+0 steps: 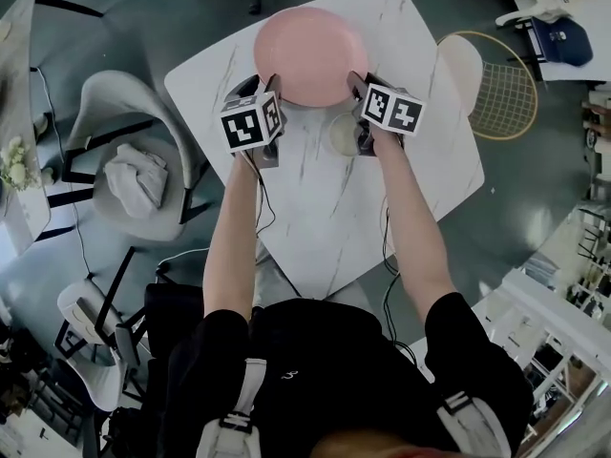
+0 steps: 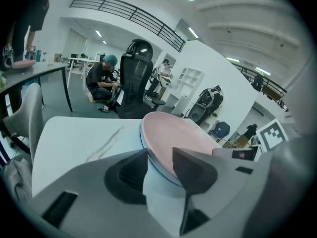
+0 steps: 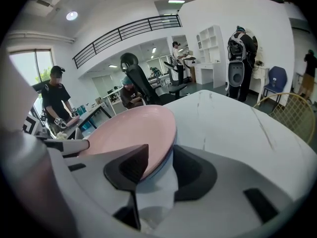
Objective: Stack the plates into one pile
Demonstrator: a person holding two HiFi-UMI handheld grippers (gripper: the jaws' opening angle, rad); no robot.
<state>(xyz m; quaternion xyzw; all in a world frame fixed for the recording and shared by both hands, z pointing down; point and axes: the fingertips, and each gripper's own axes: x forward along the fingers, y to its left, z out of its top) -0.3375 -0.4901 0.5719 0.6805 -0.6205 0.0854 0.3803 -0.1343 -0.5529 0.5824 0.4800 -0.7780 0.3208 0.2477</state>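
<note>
Head view: left claw [image 1: 265, 86] and right claw [image 1: 359, 86] loosely straddle pink plate [image 1: 310, 51] rim.

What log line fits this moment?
pink plate: on table | left tool: open, rim between | right tool: open, rim between

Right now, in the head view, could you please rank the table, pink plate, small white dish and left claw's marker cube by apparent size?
1. table
2. pink plate
3. Unranked: marker cube and small white dish look alike; the cube is nearer the camera, the dish partly hidden.
</note>
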